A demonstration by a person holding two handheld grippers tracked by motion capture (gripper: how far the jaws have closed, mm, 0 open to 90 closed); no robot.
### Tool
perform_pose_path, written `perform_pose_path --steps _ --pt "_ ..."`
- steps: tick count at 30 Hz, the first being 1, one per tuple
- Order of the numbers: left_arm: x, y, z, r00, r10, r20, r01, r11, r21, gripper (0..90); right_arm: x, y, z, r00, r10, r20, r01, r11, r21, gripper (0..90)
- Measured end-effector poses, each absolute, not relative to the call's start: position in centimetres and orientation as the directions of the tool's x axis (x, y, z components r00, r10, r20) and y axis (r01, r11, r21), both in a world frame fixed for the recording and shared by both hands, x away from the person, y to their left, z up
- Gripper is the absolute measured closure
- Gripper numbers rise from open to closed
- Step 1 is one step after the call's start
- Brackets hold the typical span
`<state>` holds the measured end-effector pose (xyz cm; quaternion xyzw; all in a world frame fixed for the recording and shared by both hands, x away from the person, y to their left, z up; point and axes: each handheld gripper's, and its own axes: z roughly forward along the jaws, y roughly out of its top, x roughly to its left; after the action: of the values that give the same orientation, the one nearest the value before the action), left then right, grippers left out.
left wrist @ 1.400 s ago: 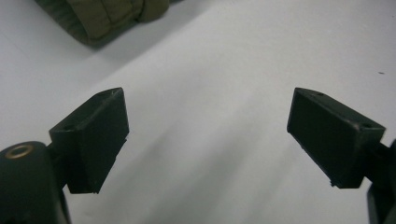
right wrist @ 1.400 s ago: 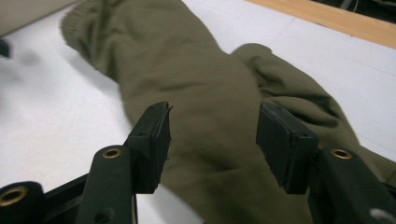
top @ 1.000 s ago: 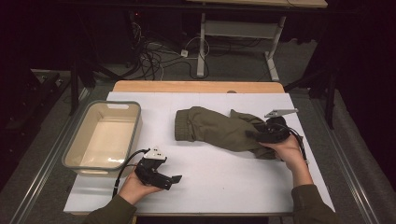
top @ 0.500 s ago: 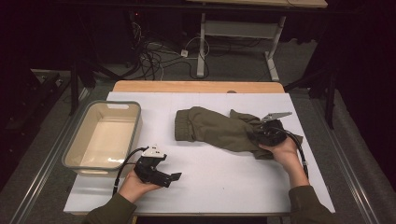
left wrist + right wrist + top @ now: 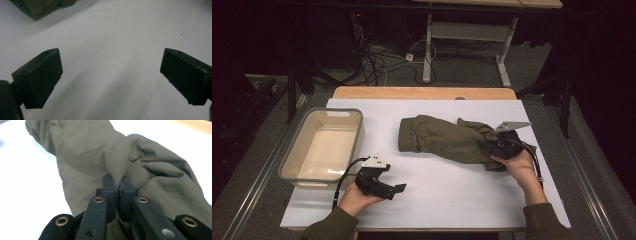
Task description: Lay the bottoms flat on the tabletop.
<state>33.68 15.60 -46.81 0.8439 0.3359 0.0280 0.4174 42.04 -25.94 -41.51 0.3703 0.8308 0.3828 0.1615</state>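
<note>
Olive cloth: a garment [image 5: 447, 140] lies crumpled right of centre on the white table [image 5: 452, 190]; its far right end is hidden behind the right gripper [image 5: 492, 150].
Hard to make out: what kind of garment it is; one ribbed cuff faces the bin [image 5: 292, 165].
Right gripper: held low over the garment's right end, jaws pinched together on a raised fold of cloth [image 5: 116, 170].
Left gripper [image 5: 397, 188]: resting near the table's front left, jaws wide apart, nothing between them.
Bin: pale plastic, at the left, well apart from the garment, bare inside.
</note>
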Motion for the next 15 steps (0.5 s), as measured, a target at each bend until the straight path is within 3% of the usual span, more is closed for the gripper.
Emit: perform_pose_path --steps 15 --pt "33.8 15.7 -46.8 0.769 0.591 -0.242 0.552 -0.425 0.717 4.5 38.6 -23.4 -38.9 -0.743 0.668 -0.043 0.397 0.492 0.775 86.4"
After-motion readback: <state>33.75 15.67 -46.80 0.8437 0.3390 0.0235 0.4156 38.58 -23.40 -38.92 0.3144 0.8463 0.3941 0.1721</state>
